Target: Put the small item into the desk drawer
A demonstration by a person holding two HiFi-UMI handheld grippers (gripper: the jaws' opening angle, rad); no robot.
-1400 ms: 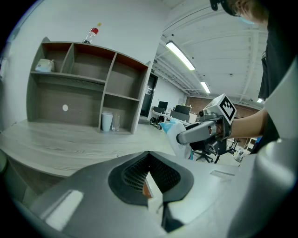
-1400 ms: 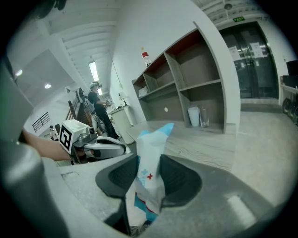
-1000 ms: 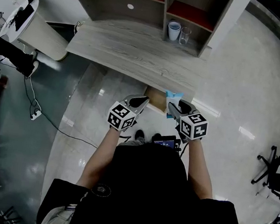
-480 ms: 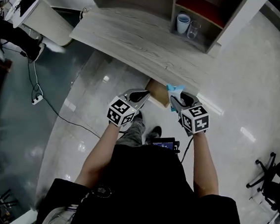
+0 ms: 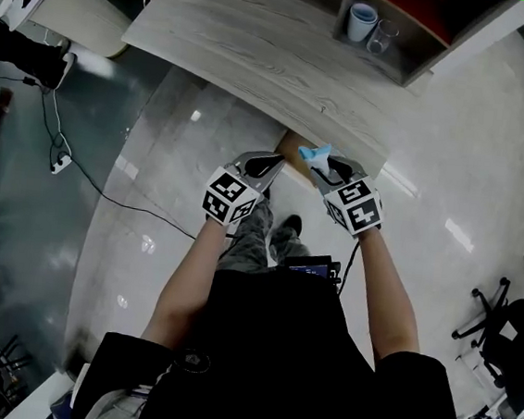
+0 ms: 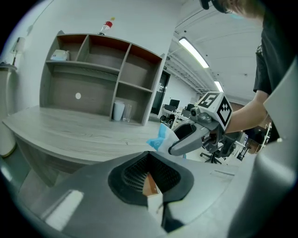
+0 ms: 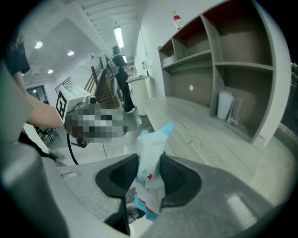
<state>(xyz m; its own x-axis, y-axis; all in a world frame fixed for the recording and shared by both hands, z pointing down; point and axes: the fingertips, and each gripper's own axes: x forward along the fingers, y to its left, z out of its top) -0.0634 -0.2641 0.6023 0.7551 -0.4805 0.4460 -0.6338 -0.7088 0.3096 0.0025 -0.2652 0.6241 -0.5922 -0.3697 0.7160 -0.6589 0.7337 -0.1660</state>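
Floor (image 5: 152,192), pale and glossy, spreads under me, with a black cable (image 5: 79,175) trailing across it on my left. Ahead stands the desk (image 5: 260,55), a long grey wood-grain top with nothing on it. At its back is the shelf (image 5: 402,70), open-fronted and split into compartments. Below the desk's near edge a tan drawer (image 5: 295,147) juts out toward me; I can only see a corner of it between my two tools.

My left gripper (image 5: 265,165) hangs in front of the drawer, just beside its left end. Its own view shows the jaws drawn together at the tips (image 6: 149,181) with nothing held between them. My right gripper (image 5: 333,171) is level with it and close by, well short of touching. Its jaws (image 7: 150,179) are clamped on the packet (image 7: 151,162), which stands upright between the pads.

The packet (image 5: 316,154) is white with blue ends and a small red cross. It sticks up out of the jaws and, from above, sits over the drawer's right end at the desk's edge.

In a lower shelf compartment a white cup (image 5: 361,21) stands just beside a clear glass (image 5: 383,35). A small red-capped bottle (image 6: 107,25) sits on top of the shelf.
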